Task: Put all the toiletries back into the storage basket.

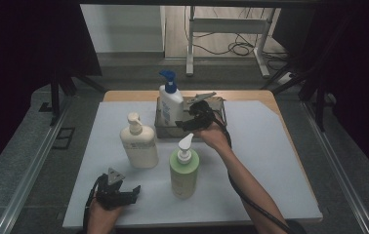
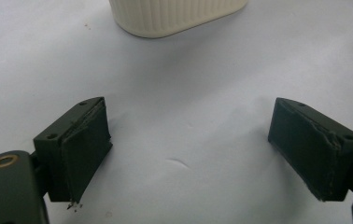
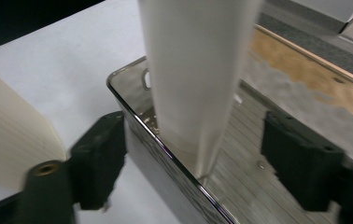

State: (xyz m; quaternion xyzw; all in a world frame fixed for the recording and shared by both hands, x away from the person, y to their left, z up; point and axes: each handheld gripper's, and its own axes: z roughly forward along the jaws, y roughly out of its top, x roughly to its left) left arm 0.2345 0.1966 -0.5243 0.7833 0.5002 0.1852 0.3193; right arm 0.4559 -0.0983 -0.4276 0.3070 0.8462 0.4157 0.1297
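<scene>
The white pump bottle with the blue pump head (image 1: 171, 100) stands upright in the left end of the metal tray (image 1: 220, 108), upper centre of the high view. The right gripper (image 1: 188, 118) sits just right of it with jaws spread; in the right gripper view the bottle body (image 3: 198, 74) stands between the two jaws, touching neither, so it is released, not grasped. One jaw hangs outside the tray rim (image 3: 165, 149), the other inside over the tray floor.

The left gripper (image 1: 122, 191) is low at the lower left of the high view, jaws wide apart and empty over the white mat (image 1: 270, 161). Just ahead of it is the base of the cream pump bottle (image 2: 174, 16). The green pump bottle (image 1: 184, 168) stands at centre, near the right forearm.

Risks, as judgement: the jaw straddling the rim could catch the tray wall when the gripper moves, dragging the tray or tipping the tall bottle. Pulling the arm back could knock the green bottle over, since its pump head is close under the wrist. The bottle in the tray is narrow and top-heavy, so a light sideways brush could topple it.
</scene>
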